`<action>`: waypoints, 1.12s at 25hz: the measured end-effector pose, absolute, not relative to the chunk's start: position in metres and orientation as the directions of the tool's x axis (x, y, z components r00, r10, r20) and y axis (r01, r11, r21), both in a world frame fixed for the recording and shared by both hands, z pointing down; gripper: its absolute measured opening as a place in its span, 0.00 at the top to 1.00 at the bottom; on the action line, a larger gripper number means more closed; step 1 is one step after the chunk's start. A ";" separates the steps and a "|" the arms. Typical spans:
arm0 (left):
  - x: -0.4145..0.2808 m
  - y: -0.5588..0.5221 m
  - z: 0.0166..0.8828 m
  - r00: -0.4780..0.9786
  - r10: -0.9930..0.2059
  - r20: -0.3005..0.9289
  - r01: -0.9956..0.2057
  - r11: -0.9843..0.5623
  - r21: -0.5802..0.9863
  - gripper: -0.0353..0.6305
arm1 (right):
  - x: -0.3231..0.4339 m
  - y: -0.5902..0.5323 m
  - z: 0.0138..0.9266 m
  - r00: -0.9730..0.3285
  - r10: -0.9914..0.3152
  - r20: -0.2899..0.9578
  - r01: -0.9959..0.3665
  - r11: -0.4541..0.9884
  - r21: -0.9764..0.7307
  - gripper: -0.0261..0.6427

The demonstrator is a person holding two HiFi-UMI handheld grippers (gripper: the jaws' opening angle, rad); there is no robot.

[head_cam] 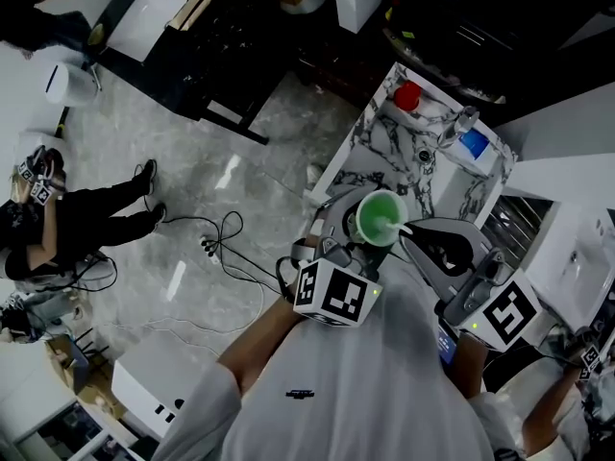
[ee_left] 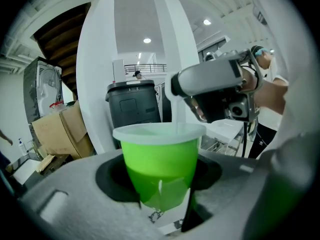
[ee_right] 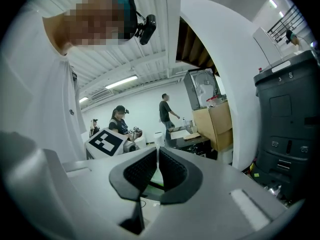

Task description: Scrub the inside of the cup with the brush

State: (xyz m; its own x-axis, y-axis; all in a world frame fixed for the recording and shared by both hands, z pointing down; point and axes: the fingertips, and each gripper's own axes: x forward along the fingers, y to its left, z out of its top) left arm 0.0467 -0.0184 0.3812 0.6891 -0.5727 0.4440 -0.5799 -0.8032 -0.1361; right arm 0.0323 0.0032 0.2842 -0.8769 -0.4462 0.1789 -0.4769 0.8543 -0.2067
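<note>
A green cup [head_cam: 380, 217] with a white rim is held up in front of the person's chest, and my left gripper [head_cam: 360, 233] is shut on it. In the left gripper view the cup [ee_left: 160, 166] fills the space between the jaws. My right gripper [head_cam: 432, 243] comes in from the right, shut on the white brush handle [head_cam: 397, 227], which dips into the cup's mouth. The right gripper view shows the black pads [ee_right: 142, 171] pressed on the thin white handle [ee_right: 158, 165], with green below. The brush head is hidden inside the cup.
A marble-patterned counter [head_cam: 384, 157] lies beyond the cup, carrying a red object [head_cam: 407, 95] and a blue one [head_cam: 473, 143]. A white appliance [head_cam: 567, 257] stands at the right. Cables [head_cam: 226, 248] trail on the floor, and a person [head_cam: 77, 214] sits at the left.
</note>
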 end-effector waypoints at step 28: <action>0.051 -0.021 0.377 0.686 -0.571 0.450 -0.569 -0.807 -0.156 0.59 | 0.032 -0.009 0.284 -0.847 -0.504 0.170 -0.532 0.818 -0.220 0.93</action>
